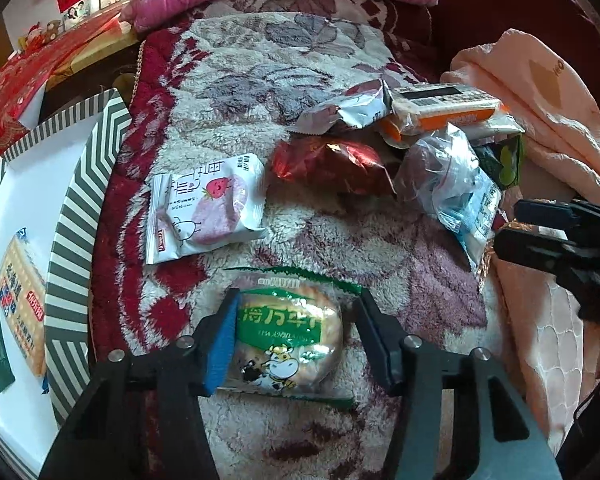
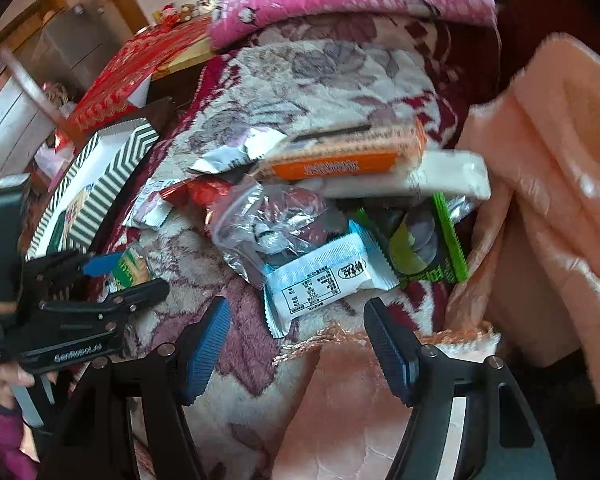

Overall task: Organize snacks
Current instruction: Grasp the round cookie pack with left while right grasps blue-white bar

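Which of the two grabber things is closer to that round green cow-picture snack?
Left. The left gripper has its fingers on either side of the green cow snack. The right gripper is off to its right, open, by the snack pile.

Round snack [image 1: 288, 336] lies betw. left tool [image 1: 296, 340] fingers on blanket [image 1: 236, 80]; strawberry pack [image 1: 208, 208] behind it, box [image 1: 76, 200] w/ cracker pack [image 1: 22, 300] left, snack pile [image 1: 412, 140] behind-right.

The left hand-held gripper [image 1: 296, 336] and the right hand-held gripper [image 2: 296, 344] both have their jaws spread wide.
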